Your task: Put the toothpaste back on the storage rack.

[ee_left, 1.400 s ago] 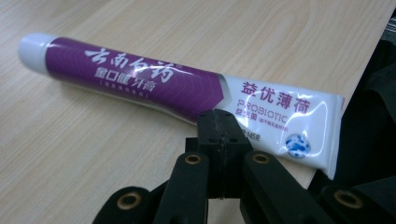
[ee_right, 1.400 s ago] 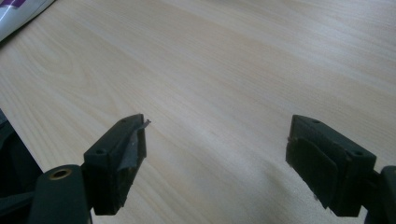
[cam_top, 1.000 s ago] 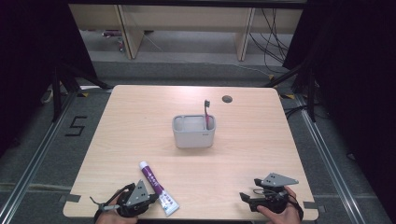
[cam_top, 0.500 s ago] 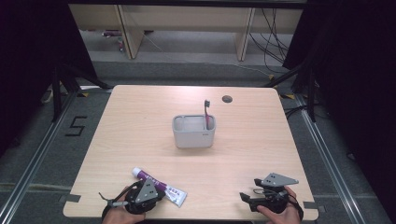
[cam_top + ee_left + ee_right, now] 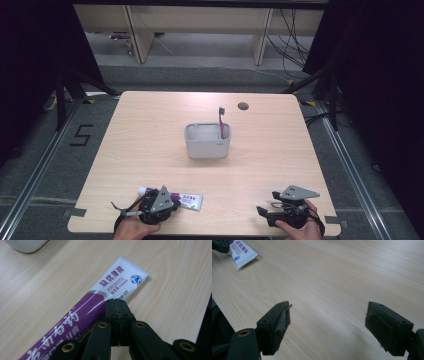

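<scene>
Toothpaste tube [image 5: 82,312] flat on table [image 5: 150,130], left tool [image 5: 117,305] pressed together over it, right tool [image 5: 328,322] spread

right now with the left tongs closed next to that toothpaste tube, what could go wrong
1. The left tongs are shut with their tips beside the toothpaste tube, not around it, so a lift would likely leave it on the table.
2. The tube lies close to the table's near edge; another nudge could slide it off.
3. The holder already has a toothbrush standing in it, which could get knocked while dropping the tube in.
</scene>
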{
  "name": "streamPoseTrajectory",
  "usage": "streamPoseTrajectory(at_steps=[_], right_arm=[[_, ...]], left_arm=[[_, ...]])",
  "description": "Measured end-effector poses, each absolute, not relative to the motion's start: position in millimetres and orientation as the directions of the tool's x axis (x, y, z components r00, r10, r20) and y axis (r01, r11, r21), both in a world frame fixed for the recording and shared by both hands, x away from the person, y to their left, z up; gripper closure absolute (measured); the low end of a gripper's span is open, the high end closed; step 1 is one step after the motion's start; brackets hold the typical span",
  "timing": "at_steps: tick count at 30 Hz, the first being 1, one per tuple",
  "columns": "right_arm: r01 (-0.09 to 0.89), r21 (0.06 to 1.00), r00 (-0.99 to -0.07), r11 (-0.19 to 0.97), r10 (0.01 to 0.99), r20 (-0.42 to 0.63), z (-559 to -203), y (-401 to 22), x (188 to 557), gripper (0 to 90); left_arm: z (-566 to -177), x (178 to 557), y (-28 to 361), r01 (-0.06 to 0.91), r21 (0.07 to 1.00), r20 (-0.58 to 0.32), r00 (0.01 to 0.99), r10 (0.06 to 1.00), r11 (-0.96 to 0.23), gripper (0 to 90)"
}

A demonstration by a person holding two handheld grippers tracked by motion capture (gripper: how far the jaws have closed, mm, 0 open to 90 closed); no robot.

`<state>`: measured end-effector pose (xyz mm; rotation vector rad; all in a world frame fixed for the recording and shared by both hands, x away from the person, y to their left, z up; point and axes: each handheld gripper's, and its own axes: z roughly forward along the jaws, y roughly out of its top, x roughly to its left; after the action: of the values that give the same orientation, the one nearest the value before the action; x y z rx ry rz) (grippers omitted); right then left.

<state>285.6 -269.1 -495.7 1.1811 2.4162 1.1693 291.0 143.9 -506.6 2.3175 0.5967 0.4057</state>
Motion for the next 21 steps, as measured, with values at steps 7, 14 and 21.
streamPoseTrajectory(at_steps=[7,14,21], right_arm=[[0.575,0.732,-0.664,0.366,0.731,0.156,-496.2,-269.1,286.4,20.6],[0.574,0.732,-0.665,0.366,0.73,0.157,-496.1,-269.0,286.5,20.6],[0.574,0.732,-0.666,0.367,0.729,0.157,-496.1,-269.0,286.5,20.6]], left_arm=[[-505.6,295.3,139.5,0.311,0.705,0.106,0.842,0.528,-0.637,88.7],[-504.7,302.6,135.7,0.311,0.7,0.118,0.838,0.534,-0.643,88.6],[-504.3,308.0,133.9,0.318,0.698,0.117,0.833,0.541,-0.641,88.5]])
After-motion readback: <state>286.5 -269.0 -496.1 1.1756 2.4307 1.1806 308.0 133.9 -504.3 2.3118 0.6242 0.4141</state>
